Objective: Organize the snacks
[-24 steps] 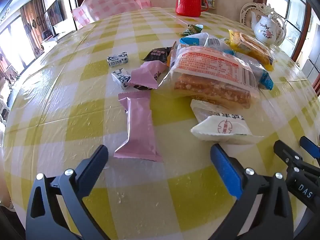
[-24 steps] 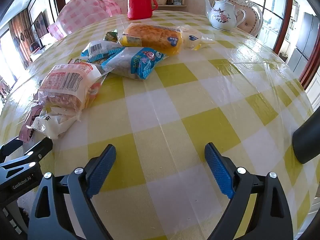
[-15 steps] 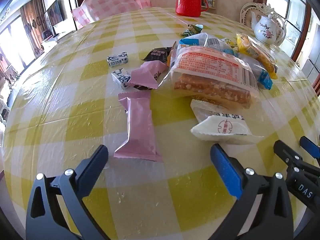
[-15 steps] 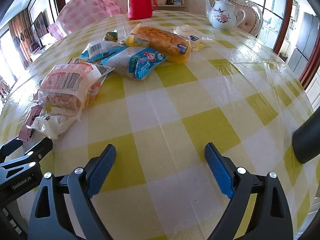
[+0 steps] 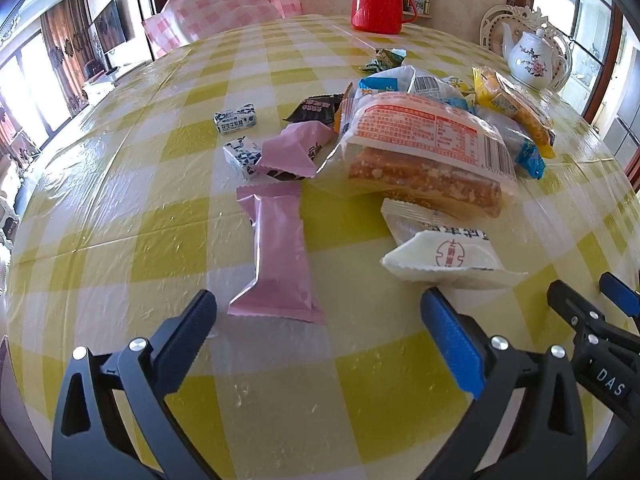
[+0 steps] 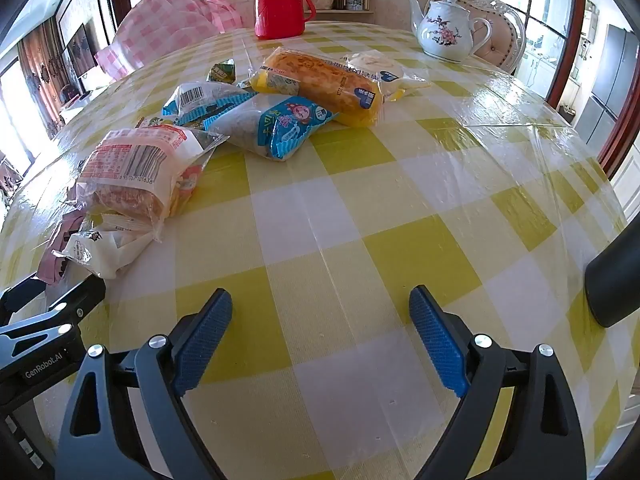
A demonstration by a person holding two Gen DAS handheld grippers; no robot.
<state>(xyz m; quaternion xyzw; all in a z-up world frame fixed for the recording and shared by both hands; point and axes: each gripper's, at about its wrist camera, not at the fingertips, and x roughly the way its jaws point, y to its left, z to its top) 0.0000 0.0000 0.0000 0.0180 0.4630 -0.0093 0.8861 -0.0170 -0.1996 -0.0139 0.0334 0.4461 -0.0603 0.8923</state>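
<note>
Snacks lie scattered on a yellow-checked table (image 5: 120,216). My left gripper (image 5: 318,316) is open and empty, just short of a long pink packet (image 5: 278,252). A white packet (image 5: 444,250) lies to its right, a big orange-labelled bread bag (image 5: 424,148) behind, and a second pink packet (image 5: 294,146) with two small milk candies (image 5: 236,120) further back. My right gripper (image 6: 320,320) is open and empty over bare cloth. Ahead of it lie the bread bag (image 6: 136,168), a blue packet (image 6: 276,126) and a yellow cake bag (image 6: 324,84).
A red thermos (image 6: 280,0) and a white teapot (image 6: 446,28) stand at the far edge. A pink checked cushion (image 5: 216,4) sits behind the table. The right gripper shows in the left wrist view (image 5: 592,328). A dark object (image 6: 616,276) is at the right edge.
The yellow cake bag has slid nearer and to the right, now resting against the blue packet. Both grippers have held still.
</note>
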